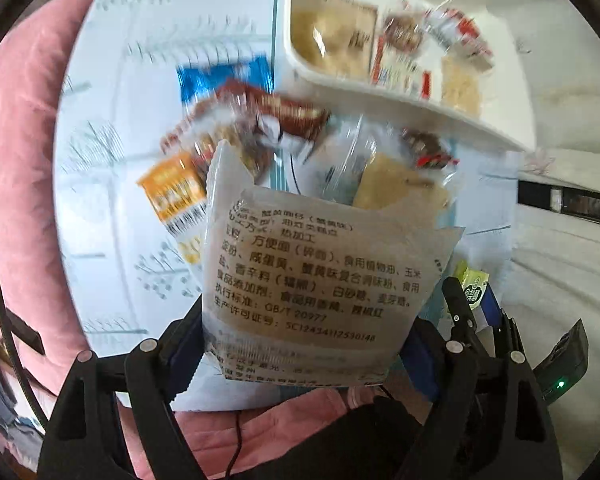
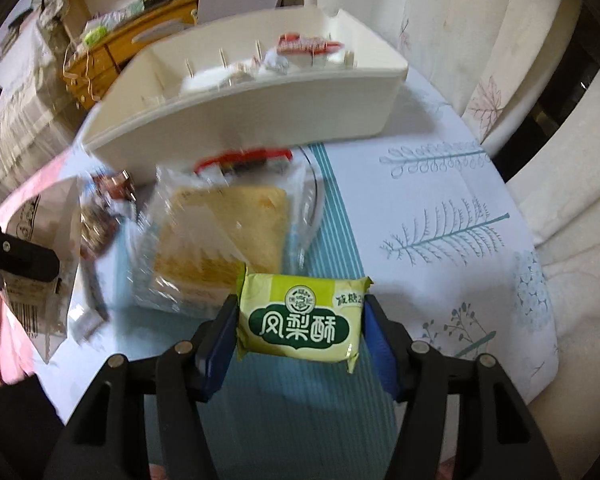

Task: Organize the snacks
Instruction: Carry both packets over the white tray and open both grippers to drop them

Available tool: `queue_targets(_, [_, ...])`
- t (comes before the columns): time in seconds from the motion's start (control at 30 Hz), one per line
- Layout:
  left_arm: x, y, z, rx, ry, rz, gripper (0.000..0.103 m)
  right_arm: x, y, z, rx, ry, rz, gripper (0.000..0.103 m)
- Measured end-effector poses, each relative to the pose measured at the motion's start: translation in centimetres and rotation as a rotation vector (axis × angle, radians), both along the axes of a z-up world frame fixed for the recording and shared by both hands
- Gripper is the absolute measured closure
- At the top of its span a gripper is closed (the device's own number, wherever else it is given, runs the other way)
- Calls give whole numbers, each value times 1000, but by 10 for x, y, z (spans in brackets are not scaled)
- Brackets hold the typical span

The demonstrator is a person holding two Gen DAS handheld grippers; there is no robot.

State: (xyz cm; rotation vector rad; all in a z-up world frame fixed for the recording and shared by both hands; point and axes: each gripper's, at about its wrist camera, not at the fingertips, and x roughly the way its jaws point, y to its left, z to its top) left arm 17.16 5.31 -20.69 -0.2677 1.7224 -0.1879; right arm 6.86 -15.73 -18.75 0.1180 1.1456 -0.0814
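While your left gripper [image 1: 300, 344] points steeply down at the table, its blue pads press on the two side edges of a clear snack packet [image 1: 316, 280] with black print. The packet stands upright between the fingers [image 1: 180, 360], its lower seam down by the pads and its notched top edge rising well above them, so it hides much of the pile beyond.

Your right gripper [image 2: 300, 328] holds a small green pastry packet [image 2: 300, 320]. Its pads bear on the packet's left and right ends, the jaws set only as wide as the packet is long, and its label faces the camera, right way up. The packet sits near the fingertips, clear of the tablecloth [image 2: 440, 200] below.

On the table just beyond both grippers lies the loose heap of snacks. In the left wrist view you have an orange packet [image 1: 172, 192] to the left, a brown-red one [image 1: 284, 116] farther off and a blue one [image 1: 220, 80] behind it. In the right wrist view a clear-wrapped yellow cake [image 2: 224, 236] lies just beyond the green packet.

Farther still stands the white bin [image 2: 260, 116], with several packets lying in its far end. The cloth is pale with blue leaf prints and a striped band.
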Motion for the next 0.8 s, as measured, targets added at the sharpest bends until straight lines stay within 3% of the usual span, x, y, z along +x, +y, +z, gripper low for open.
queue_targets(0.17, [22, 15, 47, -6, -78, -19, 20, 16, -1, 34, 56, -75, -41, 43])
queue_targets(0.4, [55, 29, 90, -1, -172, -25, 19, 55, -9, 74, 97, -164, -57, 43])
queue_targets(0.8, [115, 20, 119, -14, -283, 35, 19, 117, -15, 107, 98, -275, 0, 43])
